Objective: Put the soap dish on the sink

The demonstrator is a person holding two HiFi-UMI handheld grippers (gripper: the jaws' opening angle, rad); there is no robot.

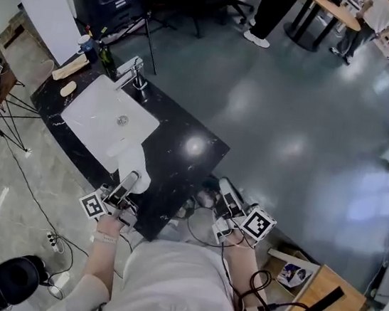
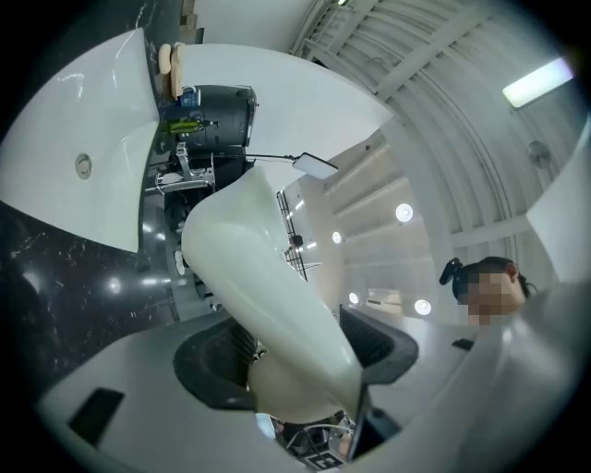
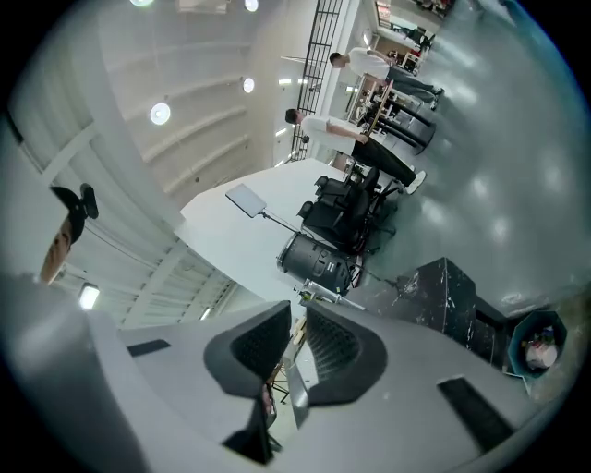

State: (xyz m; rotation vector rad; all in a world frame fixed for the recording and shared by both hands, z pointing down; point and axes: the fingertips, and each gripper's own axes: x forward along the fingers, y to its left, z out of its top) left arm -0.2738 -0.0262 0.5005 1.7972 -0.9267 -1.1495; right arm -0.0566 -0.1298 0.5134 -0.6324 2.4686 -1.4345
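Note:
A white soap dish (image 1: 135, 167) hangs tilted over the front edge of the black counter (image 1: 183, 158). My left gripper (image 1: 131, 178) is shut on it. In the left gripper view the soap dish (image 2: 263, 277) fills the space between both pads of the left gripper (image 2: 295, 356). Beyond it lie the white sink (image 2: 74, 120) and the faucet (image 2: 180, 175). The sink basin (image 1: 87, 104) is set into the counter to the upper left of the dish, with the chrome faucet (image 1: 132, 74) behind it. My right gripper (image 1: 225, 186) hovers off the counter's right corner, jaws together with nothing between them (image 3: 297, 337).
A green bottle (image 1: 107, 60), a soap bar (image 1: 68, 88) and a wooden piece (image 1: 70, 67) sit at the counter's far end. A tripod (image 1: 13, 118) stands left of the counter. A power strip (image 1: 53, 241) lies on the floor. A cardboard box (image 1: 312, 290) is at lower right.

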